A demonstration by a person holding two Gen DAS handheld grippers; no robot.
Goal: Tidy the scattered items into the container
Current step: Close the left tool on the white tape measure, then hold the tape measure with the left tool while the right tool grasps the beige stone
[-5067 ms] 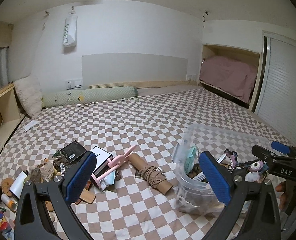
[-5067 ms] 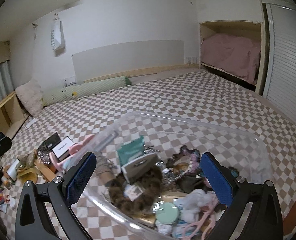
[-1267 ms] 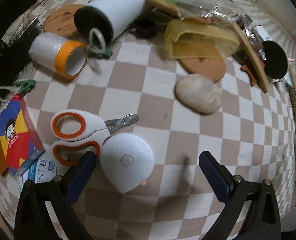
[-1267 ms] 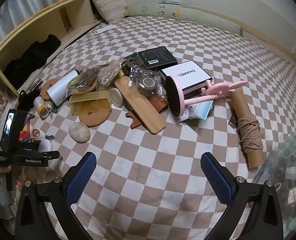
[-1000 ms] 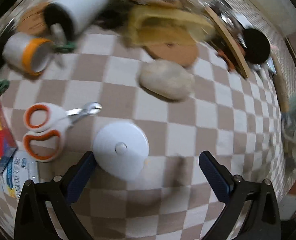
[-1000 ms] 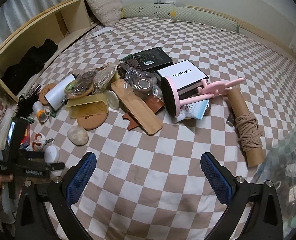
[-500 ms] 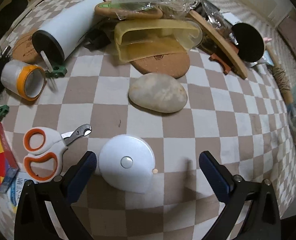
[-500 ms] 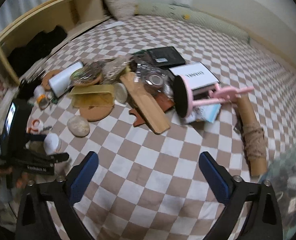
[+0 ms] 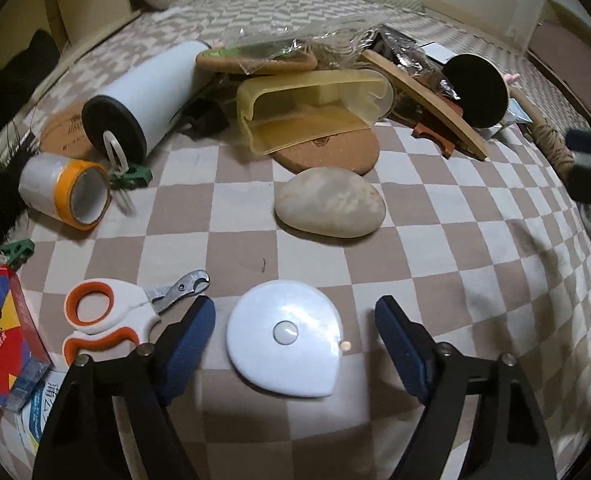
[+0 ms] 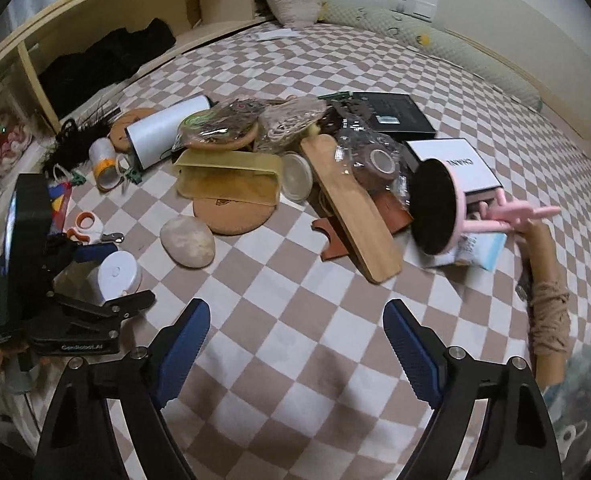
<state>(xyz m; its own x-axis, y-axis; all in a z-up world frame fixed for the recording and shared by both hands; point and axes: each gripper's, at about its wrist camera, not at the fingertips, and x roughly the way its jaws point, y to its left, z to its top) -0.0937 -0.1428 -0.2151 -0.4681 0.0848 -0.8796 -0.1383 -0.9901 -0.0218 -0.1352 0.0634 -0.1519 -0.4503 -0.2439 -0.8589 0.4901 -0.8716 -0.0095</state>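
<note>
A white round tape measure (image 9: pixel 285 336) lies on the checkered bedspread between the fingers of my left gripper (image 9: pixel 293 308), which is open with a gap on each side. The right wrist view shows the same tape measure (image 10: pixel 115 274) at the far left, framed by that gripper. Beyond it lie a smooth stone (image 9: pixel 329 208) and orange-and-white clippers (image 9: pixel 99 320). My right gripper (image 10: pixel 297 312) hovers open over bare bedspread, holding nothing. The clear container (image 10: pixel 583 380) shows only as an edge at the lower right.
A pile sits mid-bed: yellow tub (image 10: pixel 231 178), cork coaster (image 10: pixel 235 212), wooden board (image 10: pixel 351 204), pink stand mirror (image 10: pixel 439 212), white tumbler (image 10: pixel 163 132), tape roll (image 9: pixel 65 192) and two boxes. A twine-wrapped tube (image 10: pixel 547 308) lies right. Wooden shelving (image 10: pixel 95 20) borders the bed's left.
My left gripper has dropped lower and moved forward, so the tape measure now sits between its fingers. The right gripper has shifted slightly nearer the pile.
</note>
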